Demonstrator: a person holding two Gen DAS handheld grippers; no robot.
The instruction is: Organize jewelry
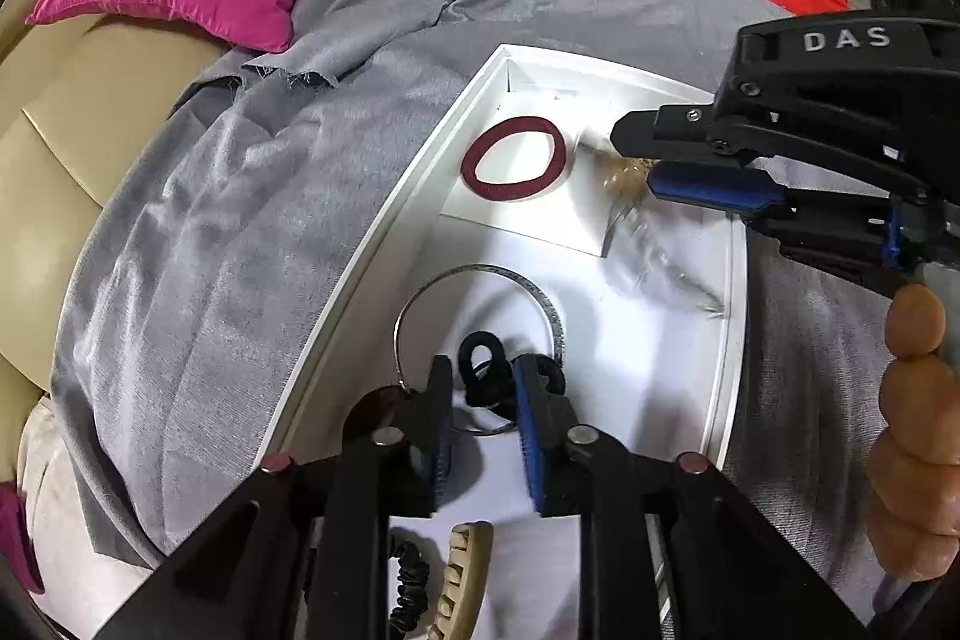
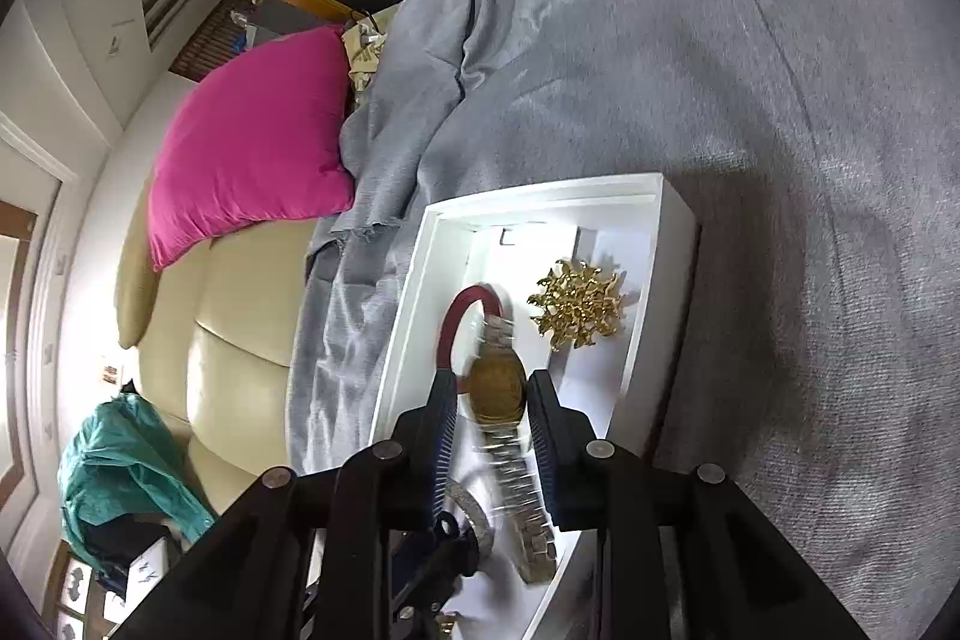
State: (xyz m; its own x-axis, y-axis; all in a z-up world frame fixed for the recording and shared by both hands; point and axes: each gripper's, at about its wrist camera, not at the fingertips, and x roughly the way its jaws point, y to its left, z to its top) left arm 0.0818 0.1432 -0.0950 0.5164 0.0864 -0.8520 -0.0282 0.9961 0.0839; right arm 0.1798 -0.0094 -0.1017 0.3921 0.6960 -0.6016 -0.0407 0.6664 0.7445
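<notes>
White cardboard forms the shallow tray (image 1: 384, 244) that sits on a grey blanket (image 1: 198, 244), and every piece of jewelry lies inside it or hangs over it.

At the near left of the tray, the left gripper (image 1: 480, 388) has its fingers closed around a black hair tie (image 1: 480, 358), which lies inside a thin silver bangle (image 1: 414, 316). To do this step well, in my judgement, the tie should be lifted straight up so the bangle is not dragged along.

Farther back, a maroon hair tie (image 1: 513, 158) lies flat in the far left compartment as an open loop.

To the right, the right gripper (image 2: 492, 412) grasps a gold-faced wristwatch (image 2: 495, 388) by its case, above the tray. Its silver link band (image 2: 522, 496) hangs loose and looks blurred, so it is probably swinging. Letting it settle before lowering the watch into a free space would be sensible, opening the fingers only once the band rests on the tray floor.

At the far right, a gold brooch (image 2: 576, 304) shaped like a branching cluster lies beside the maroon tie, apart from the watch.
</notes>
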